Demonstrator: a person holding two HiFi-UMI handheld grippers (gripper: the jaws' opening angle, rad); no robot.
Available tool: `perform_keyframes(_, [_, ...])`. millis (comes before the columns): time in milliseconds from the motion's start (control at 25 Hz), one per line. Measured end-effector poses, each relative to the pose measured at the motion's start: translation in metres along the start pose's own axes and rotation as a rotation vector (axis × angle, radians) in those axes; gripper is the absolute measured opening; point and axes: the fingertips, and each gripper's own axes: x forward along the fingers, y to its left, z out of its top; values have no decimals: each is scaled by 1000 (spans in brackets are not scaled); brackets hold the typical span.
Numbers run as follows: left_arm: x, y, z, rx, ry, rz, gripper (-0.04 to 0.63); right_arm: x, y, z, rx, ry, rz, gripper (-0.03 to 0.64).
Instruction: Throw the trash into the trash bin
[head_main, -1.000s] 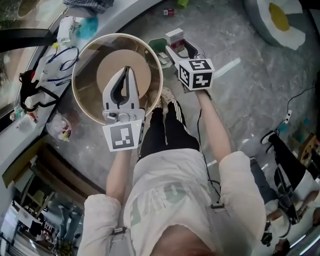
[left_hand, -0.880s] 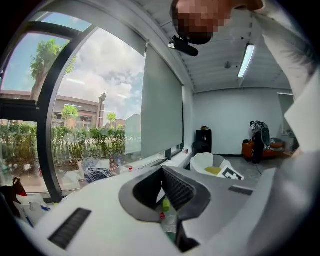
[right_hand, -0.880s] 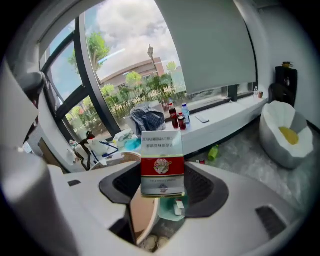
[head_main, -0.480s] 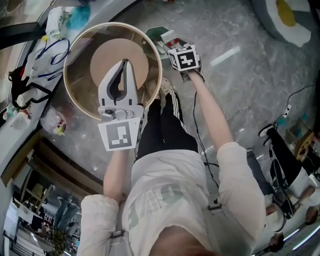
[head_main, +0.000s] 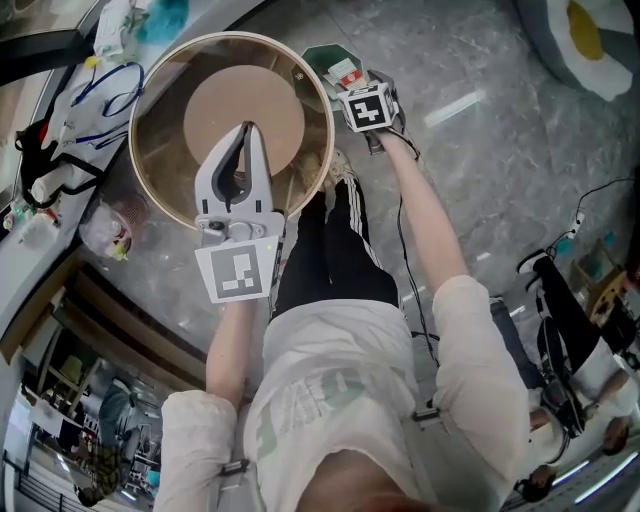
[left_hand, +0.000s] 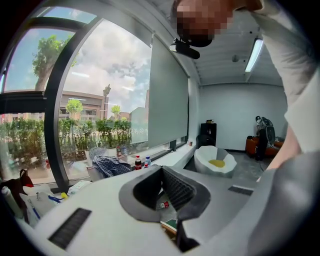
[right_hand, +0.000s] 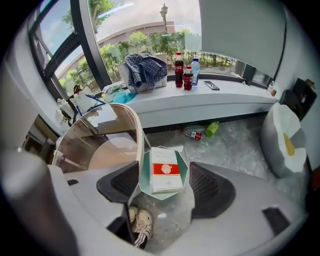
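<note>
Grey marble floor (right_hand: 235, 145), window ledge (right_hand: 200, 102) at twelve o'clock, white-and-red box (right_hand: 164, 169), perhaps cardboard, untouched between my right gripper's (right_hand: 165, 185) opening jaws, bin (right_hand: 131, 120) at ten o'clock, left gripper (head_main: 248, 130) closed.

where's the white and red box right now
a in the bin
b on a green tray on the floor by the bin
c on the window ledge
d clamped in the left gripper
b: the box lies flat on the green tray, which sits on the floor just outside the bin.
</note>
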Motion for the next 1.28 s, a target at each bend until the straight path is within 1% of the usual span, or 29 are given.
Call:
perform_keyframes(160, [-3, 2, 1, -3, -8, 6, 11, -3, 3, 1, -24, -6, -1, 307])
perform_keyframes(480, [-10, -3, 27, -7, -61, 2, 11, -34, -1, 15, -42, -18, -3, 307])
perform_keyframes(600, [-17, -6, 39, -4, -88, 5, 11, -50, 3, 37, -43, -78, -2, 307])
perform_keyframes(720, [-26, -5, 57, 2, -132, 17, 11, -82, 11, 77, -56, -173, -12, 307])
perform_keyframes(840, [-41, 0, 80, -5, -167, 41, 11, -134, 31, 122, -82, -296, -2, 305])
perform_keyframes(920, [-53, 4, 96, -2, -189, 55, 11, -175, 54, 152, -103, -404, 21, 305])
perform_keyframes(1000, [-59, 8, 112, 17, -224, 61, 11, -221, 76, 188, -114, -537, 41, 305])
perform_keyframes(1080, [-56, 11, 136, 34, -289, 66, 11, -271, 93, 228, -133, -670, 79, 296])
perform_keyframes(1120, [-56, 10, 149, 39, -323, 67, 11, -298, 101, 242, -141, -729, 93, 257])
perform_keyframes(1200, [-62, 5, 171, 45, -372, 68, 11, -352, 116, 256, -148, -840, 88, 85])
perform_keyframes(1240, [-67, 1, 180, 47, -390, 67, 11, -379, 123, 259, -151, -897, 86, 35])
perform_keyframes(1280, [-72, -3, 189, 48, -407, 65, 11, -406, 129, 260, -154, -956, 92, 21])
